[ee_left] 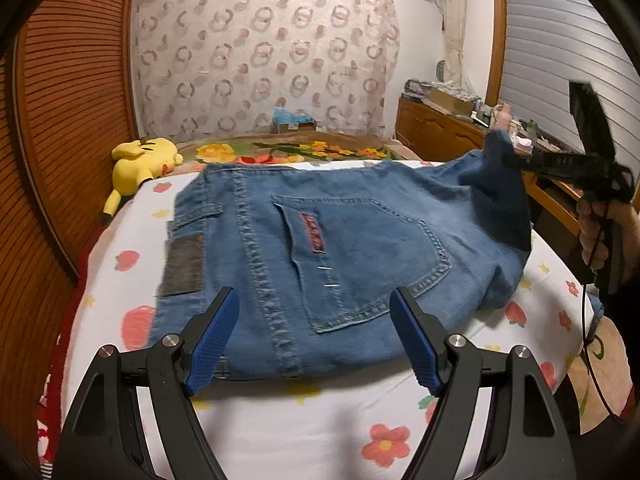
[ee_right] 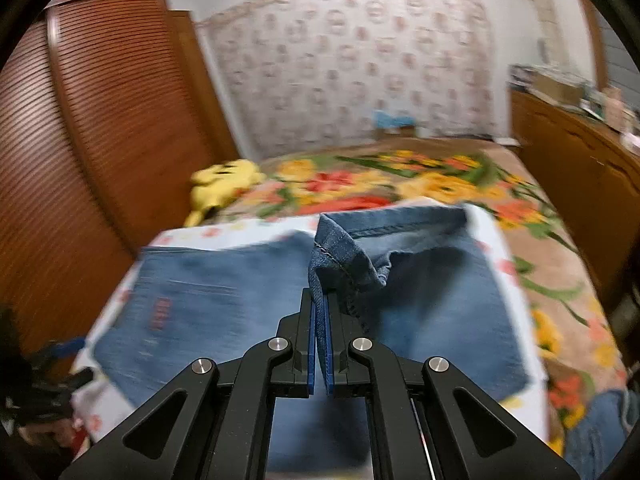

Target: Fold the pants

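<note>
Right gripper (ee_right: 320,308) is clamped on a bunched edge of the jeans (ee_right: 224,312), the blue pads pinching a seam of denim that rises toward 12 o'clock from the jaws. In the left wrist view the same gripper (ee_left: 520,162) shows at about 2 o'clock, lifting that corner off the bed (ee_left: 304,424) while a hand (ee_left: 596,236) grips its handle. Left gripper (ee_left: 314,340) stands wide apart with nothing between its fingers, low over the near edge of the jeans at 6 o'clock. The jeans lie across the flowered sheet, back pocket (ee_left: 360,256) up, waistband toward 9 o'clock. A yellow plush (ee_left: 140,164) rests at 10 o'clock, apart from the cloth.

The step in hand looks like carrying the raised end over the flat part to make a fold. To do it well, keep the pinch firm, since the hold is on a thin seam and denim is heavy enough to slip. Lift only high enough for the hanging cloth to clear the layer below, then sweep toward the waistband so the edges line up. The free gripper would best press down on the flat denim near the pocket, so the body does not drag along. Lay the end down before letting go, or the fold will bunch.
</note>
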`<control>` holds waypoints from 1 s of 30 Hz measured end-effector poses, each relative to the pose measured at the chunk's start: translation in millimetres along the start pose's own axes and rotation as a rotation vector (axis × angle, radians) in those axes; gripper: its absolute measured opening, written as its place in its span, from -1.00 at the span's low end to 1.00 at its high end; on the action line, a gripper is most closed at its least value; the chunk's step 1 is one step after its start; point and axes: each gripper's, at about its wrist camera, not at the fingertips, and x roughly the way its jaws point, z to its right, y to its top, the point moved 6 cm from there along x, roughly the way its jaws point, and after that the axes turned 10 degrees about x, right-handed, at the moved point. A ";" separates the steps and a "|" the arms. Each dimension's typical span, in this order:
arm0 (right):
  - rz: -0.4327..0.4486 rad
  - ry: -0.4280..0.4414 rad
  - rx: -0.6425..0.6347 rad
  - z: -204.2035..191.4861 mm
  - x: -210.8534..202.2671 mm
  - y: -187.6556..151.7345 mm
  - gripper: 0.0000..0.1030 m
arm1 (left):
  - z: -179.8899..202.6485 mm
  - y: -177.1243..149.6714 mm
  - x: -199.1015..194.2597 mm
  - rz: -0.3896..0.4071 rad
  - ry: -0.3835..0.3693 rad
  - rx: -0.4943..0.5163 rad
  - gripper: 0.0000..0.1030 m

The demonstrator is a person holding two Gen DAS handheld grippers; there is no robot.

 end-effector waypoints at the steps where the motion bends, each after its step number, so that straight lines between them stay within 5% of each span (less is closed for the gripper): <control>1: -0.004 0.030 -0.015 -15.1 -0.2 -0.3 -0.93 | -3.3 -0.1 -1.6 0.002 0.006 -0.003 0.52; 12: -0.104 0.301 -0.173 -133.2 -1.7 -30.2 -0.93 | -26.2 -1.4 -11.5 0.019 0.039 -0.035 0.52; 14: -0.138 0.296 -0.190 -135.9 4.7 -40.4 -0.93 | -27.1 -1.6 -11.2 0.019 0.040 -0.035 0.52; 18: -0.188 0.245 -0.234 -131.8 20.4 -50.9 -0.36 | -28.9 -2.5 -10.2 0.014 0.039 -0.037 0.52; 30: -0.133 0.169 -0.238 -121.0 -7.3 -36.5 -0.15 | -17.3 -0.4 -4.9 0.015 0.010 -0.030 0.52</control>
